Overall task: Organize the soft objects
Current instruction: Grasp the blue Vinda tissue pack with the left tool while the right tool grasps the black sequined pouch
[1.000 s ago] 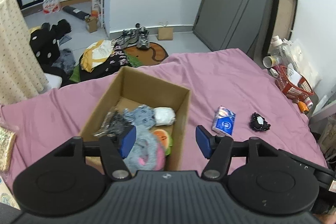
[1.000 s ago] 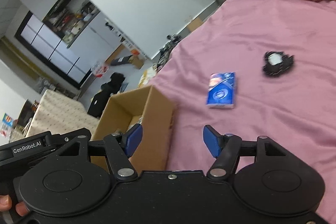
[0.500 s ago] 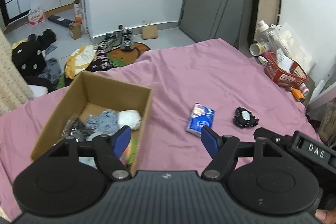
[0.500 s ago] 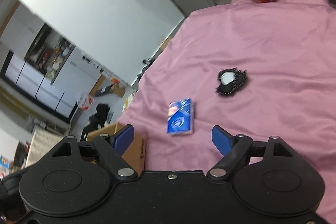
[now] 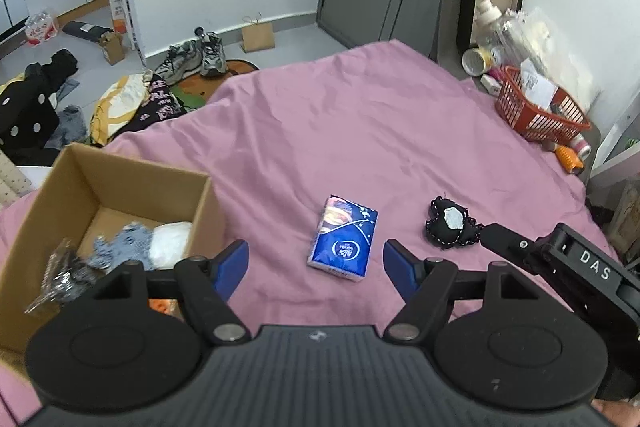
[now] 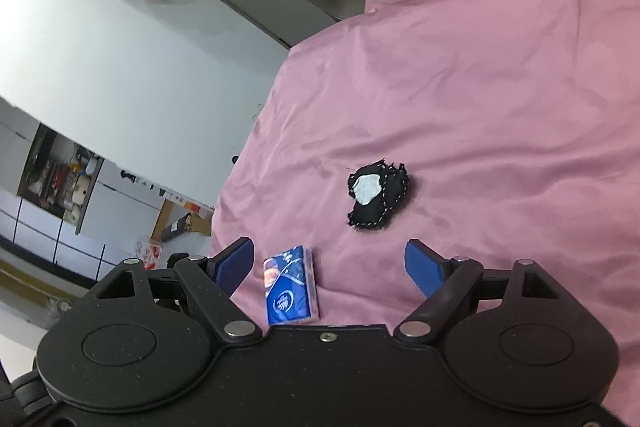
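A blue tissue pack (image 5: pixel 343 238) lies flat on the pink bedsheet (image 5: pixel 360 131), just ahead of my open left gripper (image 5: pixel 315 265), which holds nothing. To its right sits a small black soft piece with a white patch (image 5: pixel 451 223). An open cardboard box (image 5: pixel 112 183) at the left holds grey, white and orange soft items. In the right wrist view my right gripper (image 6: pixel 330 265) is open and empty above the sheet, the black piece (image 6: pixel 376 195) ahead of it and the tissue pack (image 6: pixel 290 287) low between its fingers, toward the left one. Part of the right gripper (image 5: pixel 560 267) shows at the lower right of the left view.
A red basket (image 5: pixel 536 107) with bottles and clutter stands at the bed's far right corner. Clothes, shoes (image 5: pixel 192 57) and a paper bag (image 5: pixel 258 35) lie on the floor beyond the bed. A grey door and a board lean at the back wall.
Both grippers swung right, away from the box. The left moved from over the box toward the tissue pack; the right turned toward the black piece. Both stayed open.
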`<state>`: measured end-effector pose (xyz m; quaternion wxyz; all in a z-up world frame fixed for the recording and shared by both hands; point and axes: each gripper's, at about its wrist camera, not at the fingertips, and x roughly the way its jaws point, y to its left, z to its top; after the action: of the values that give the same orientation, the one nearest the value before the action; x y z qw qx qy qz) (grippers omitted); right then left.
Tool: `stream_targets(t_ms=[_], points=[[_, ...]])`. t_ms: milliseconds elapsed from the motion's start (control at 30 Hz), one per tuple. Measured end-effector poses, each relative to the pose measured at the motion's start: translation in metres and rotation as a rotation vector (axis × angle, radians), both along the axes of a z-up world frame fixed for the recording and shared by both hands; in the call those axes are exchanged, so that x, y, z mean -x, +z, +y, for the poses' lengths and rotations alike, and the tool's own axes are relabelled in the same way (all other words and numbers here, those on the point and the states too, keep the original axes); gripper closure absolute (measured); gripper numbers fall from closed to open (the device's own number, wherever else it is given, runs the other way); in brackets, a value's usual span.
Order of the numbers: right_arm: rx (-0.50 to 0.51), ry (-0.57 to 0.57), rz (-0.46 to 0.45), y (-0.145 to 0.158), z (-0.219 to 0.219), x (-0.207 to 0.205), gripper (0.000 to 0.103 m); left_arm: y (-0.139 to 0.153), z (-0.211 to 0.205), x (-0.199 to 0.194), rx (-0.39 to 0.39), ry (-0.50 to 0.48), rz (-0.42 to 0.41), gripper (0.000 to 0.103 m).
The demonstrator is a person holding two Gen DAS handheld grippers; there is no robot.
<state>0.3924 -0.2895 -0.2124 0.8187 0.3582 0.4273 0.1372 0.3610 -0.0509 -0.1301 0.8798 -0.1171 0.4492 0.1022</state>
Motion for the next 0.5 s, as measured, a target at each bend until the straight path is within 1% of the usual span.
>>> stream_targets(t_ms=[167,300,500], points=[[-0.017,-0.024,0.019,-0.011,0.002,-0.012,0.021,-0.022,-0.005,-0.025,-0.001,-0.026,0.049,0.030],[-0.027,-0.044,0.039,-0.024,0.001,-0.021,0.021,-0.045,-0.008,-0.044,0.017,-0.037,0.090,0.030],[-0.051,-0.096,0.094,-0.047,0.000,-0.037,0.024,-0.071,-0.013,-0.067,0.034,-0.063,0.130,0.030]])
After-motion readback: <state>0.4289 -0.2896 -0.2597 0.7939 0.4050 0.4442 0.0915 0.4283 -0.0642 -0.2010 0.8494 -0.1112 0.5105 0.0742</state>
